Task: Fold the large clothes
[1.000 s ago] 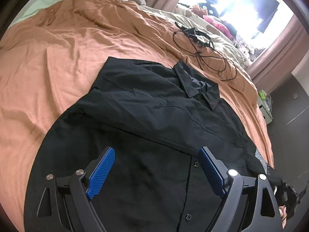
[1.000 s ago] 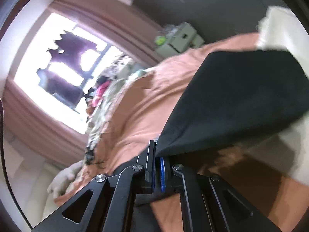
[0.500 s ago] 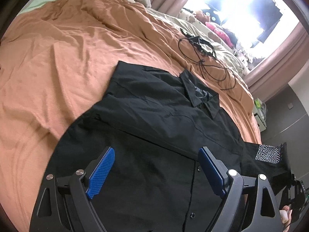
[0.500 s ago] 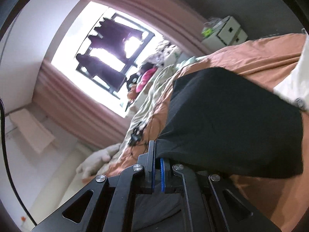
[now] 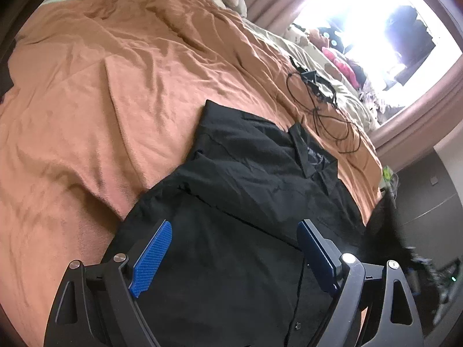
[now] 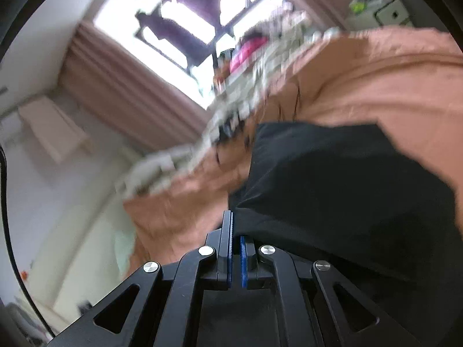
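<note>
1. The left tongs [image 5: 233, 256] are held spread wide, released, above the black button-up cotton shirt [image 5: 246, 202].
2. A shirt edge is seen clamped in the clenched right tongs [image 6: 235, 243].
3. The shirt is spread on the rumpled orange bed blanket [image 5: 115, 86]; a tangled black cable [image 5: 321, 101] is seen beyond.

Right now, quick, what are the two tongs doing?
Left tongs: open, holding nothing, above the black shirt.
Right tongs: shut on a piece of the black shirt.

Bed under a rumpled orange cover

On the bed cover [image 5: 121, 92] lie a black shirt [image 5: 254, 179], collar toward the window, and beyond it a tangled black cable [image 5: 327, 107].
</note>
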Available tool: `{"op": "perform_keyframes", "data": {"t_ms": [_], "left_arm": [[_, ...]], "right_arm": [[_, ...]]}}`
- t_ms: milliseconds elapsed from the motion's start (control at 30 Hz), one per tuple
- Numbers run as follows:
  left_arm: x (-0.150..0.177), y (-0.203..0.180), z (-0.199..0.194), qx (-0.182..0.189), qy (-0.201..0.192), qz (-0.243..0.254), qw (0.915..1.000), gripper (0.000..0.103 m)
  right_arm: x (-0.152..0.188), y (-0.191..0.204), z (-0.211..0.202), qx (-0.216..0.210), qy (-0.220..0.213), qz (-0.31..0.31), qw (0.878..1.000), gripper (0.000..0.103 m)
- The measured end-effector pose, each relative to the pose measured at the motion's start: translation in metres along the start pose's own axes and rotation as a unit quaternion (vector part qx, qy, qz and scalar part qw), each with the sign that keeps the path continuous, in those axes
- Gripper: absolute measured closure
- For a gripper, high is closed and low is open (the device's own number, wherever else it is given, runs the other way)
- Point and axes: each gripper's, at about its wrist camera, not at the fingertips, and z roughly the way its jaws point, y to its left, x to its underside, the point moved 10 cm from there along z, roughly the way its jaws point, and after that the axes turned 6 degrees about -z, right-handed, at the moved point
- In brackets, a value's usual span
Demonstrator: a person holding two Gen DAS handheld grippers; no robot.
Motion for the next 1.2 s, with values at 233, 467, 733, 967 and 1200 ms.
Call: {"op": "perform_keyframes", "data": {"t_ms": [233,467,733,967,1200], "left_arm": [[0.001,-0.003,0.000,-0.002,0.001,0.008,1.0000,0.014],[0.008,-0.013,0.005,-0.002,0.005,0.021,0.9998,0.014],[0.012,-0.018,0.007,-0.004,0.006,0.031,0.9995,0.014],[0.009,-0.015,0.009,-0.007,0.006,0.025,0.9997,0.014],[-0.001,-0.005,-0.001,-0.002,-0.005,0.015,0.9999,0.014]], "right_arm": [[0.068,-0.014,0.049,0.024,0.135,0.020,0.990,0.032],[0.073,-0.063,0.008,0.063,0.113,0.121,0.984,0.032],[0.069,-0.131,-0.037,0.169,0.061,0.214,0.960,0.032],[0.065,-0.162,-0.048,0.207,0.019,0.235,0.950,0.090],[0.019,-0.097,-0.039,0.171,-0.042,0.105,0.979,0.094]]}}
